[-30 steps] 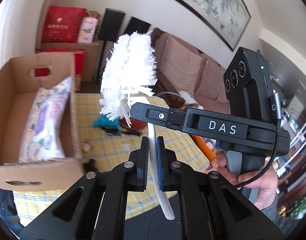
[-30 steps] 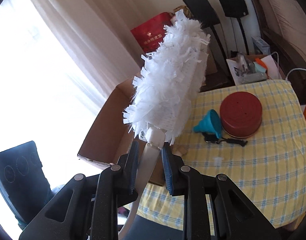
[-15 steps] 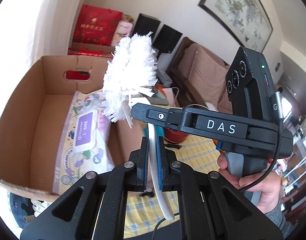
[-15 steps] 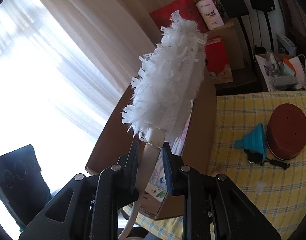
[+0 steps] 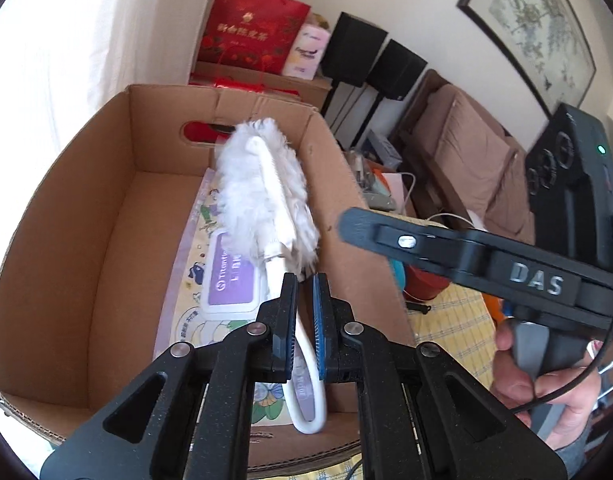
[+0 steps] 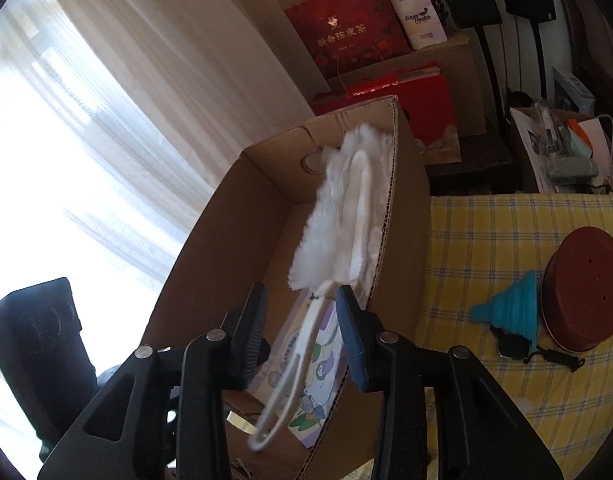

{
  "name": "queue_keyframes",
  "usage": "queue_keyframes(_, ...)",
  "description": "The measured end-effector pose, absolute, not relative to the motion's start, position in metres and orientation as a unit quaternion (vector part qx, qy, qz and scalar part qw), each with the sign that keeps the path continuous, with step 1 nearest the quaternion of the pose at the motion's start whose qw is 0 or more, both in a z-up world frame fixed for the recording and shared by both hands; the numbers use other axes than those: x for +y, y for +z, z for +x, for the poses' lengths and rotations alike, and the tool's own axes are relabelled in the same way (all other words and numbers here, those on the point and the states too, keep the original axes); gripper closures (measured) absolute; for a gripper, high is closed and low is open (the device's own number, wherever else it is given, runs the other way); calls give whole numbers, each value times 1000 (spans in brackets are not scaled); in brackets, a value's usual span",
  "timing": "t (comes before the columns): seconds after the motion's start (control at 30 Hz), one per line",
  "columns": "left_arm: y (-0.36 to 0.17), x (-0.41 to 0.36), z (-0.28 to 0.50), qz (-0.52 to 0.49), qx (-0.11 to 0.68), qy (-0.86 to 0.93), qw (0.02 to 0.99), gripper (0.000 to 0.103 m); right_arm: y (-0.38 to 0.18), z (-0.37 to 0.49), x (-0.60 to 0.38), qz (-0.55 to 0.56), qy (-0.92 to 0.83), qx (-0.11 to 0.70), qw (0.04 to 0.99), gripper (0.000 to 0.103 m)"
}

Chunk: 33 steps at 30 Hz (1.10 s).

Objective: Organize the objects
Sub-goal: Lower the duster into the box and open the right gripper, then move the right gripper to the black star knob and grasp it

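Note:
A white fluffy duster (image 5: 262,192) tilts head-down into the open cardboard box (image 5: 118,200), over a pack of wet wipes (image 5: 230,280). My left gripper (image 5: 304,280) is shut on the duster's white handle, whose loop hangs below the jaws. In the right wrist view the duster (image 6: 346,216) is blurred inside the box (image 6: 242,240), above the wipes pack (image 6: 314,364). My right gripper (image 6: 302,296) has its jaws opening; the handle runs between them with the pads off it.
An upturned red bowl (image 6: 578,292), a blue funnel (image 6: 510,308) and a black strap (image 6: 538,352) lie on the yellow checked tablecloth (image 6: 486,248) right of the box. A hand (image 5: 546,380) holds the right tool. Behind are a red gift bag (image 5: 254,28) and a brown sofa (image 5: 466,152).
The duster stood upright above the jaws; now its head has dropped forward into the box. The right jaws have spread off the handle. Both grippers moved over the box.

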<state>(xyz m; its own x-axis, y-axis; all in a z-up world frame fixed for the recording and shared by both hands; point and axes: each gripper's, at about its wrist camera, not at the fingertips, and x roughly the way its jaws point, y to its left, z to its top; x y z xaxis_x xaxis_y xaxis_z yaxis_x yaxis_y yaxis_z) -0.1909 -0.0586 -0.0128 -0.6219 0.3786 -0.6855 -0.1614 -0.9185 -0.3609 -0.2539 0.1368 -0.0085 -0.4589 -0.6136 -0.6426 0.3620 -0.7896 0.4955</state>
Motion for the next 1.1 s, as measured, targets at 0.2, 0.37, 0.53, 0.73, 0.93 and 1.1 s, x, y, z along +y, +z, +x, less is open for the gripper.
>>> queue_keyframes(0.2,-9,-68,-176,-395,-137,898,135,57,2,-237,154,419,-855,-130,277,60)
queue_keyframes(0.37,2,-66,-158,-378,-135,904,149,38,10,-219,171,407,-862,-128,274,47)
queue_keyframes(0.53,10,-56,-144,-375,-134,901,174,22,17,-199,185,396,-872,-108,267,29)
queue_keyframes(0.73,15,-40,-127,-370,-127,899,195,2,21,-176,199,386,-883,-83,254,20)
queue_keyframes(0.93,17,-24,-112,-366,-106,903,197,1,13,-161,216,389,-885,-81,245,18)
queue_keyframes(1.1,13,-18,-98,-363,-92,906,198,0,4,-148,226,389,-889,-63,233,16)
